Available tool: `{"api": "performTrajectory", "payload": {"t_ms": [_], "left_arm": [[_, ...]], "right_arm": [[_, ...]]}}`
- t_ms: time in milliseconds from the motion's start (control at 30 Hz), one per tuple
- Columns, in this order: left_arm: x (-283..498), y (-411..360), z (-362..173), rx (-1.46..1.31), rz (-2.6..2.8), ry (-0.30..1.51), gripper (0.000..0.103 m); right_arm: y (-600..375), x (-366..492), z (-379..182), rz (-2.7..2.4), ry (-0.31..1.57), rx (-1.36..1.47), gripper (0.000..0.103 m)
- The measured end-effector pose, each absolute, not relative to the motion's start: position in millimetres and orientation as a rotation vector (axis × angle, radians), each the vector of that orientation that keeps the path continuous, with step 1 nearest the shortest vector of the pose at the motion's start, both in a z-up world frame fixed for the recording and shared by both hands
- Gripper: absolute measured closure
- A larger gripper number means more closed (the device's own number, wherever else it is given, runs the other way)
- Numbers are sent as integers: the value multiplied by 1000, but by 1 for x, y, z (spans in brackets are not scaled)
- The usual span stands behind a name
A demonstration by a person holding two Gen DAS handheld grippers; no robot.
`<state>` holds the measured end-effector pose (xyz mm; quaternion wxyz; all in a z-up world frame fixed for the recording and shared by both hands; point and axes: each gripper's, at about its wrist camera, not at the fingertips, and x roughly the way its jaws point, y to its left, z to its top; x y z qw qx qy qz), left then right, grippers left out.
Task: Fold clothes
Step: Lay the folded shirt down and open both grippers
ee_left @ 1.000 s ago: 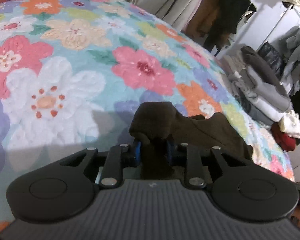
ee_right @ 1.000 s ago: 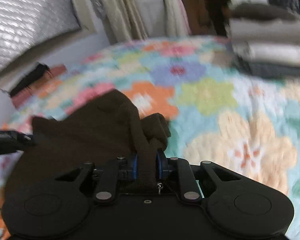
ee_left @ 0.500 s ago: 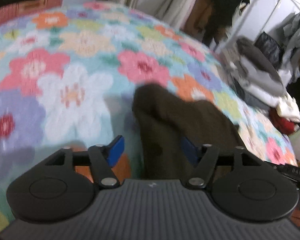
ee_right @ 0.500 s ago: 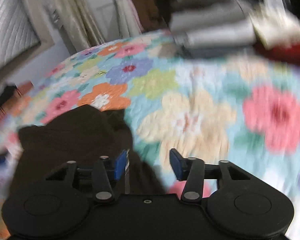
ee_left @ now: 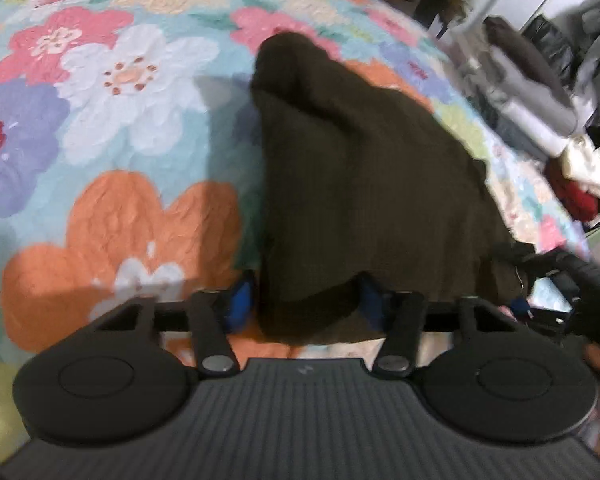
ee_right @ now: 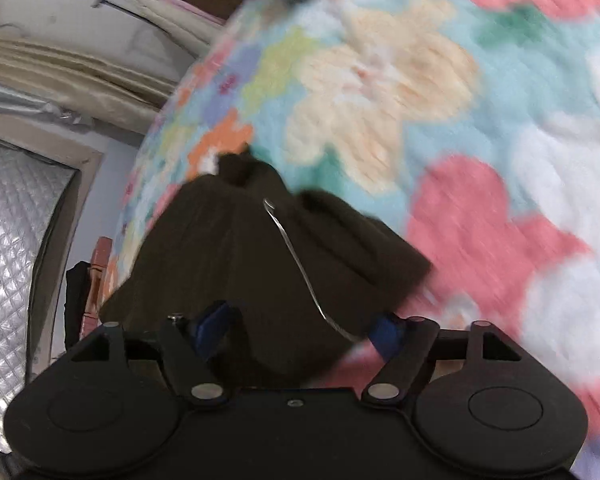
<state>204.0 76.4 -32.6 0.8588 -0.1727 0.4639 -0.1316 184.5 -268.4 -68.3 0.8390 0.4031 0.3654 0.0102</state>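
dark brown garment point(ee_left: 364, 168) bunched on floral bed point(ee_left: 132, 80) | left claw point(ee_left: 306, 306), right claw point(ee_right: 300, 330) closing, near hem between each, not yet pinched | soft, limp, light; likely best gripped at hem corners

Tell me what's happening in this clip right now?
A person is folding a dark brown knit garment on a bed covered by a floral quilt, holding tongs in each hand. The left tongs and the right tongs each have the garment's near edge between their blue pads, and both sets of jaws are closing. Whether the pads already press the cloth is hard to tell through the blur. Folded clothes sit stacked past the bed's far edge.
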Motion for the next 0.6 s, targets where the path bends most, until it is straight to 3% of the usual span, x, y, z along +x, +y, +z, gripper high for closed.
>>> {"api": "performTrajectory", "payload": {"t_ms": [33,233,433,533,567,600], "left_arm": [[204,77,-31,-363,-273,967,61],[206,75,-37,-337,-291,986,60],[210,79,-45,-359,-291,1018,46],[208,79,-44,-349,-288,1011,38],[206,78,-43,-337,-285,1005,37],[203,77,-41,-329,-280,1005,34]], "right_arm": [[-264,184,-62,27,755,781,83],[-247,167,-16,44,620,441,88],[-252,191,-51,-49,749,407,88],[-245,185,-48,-56,743,324,83],[-244,184,-48,-65,743,308,76],[-243,184,-47,-75,744,292,60]]}}
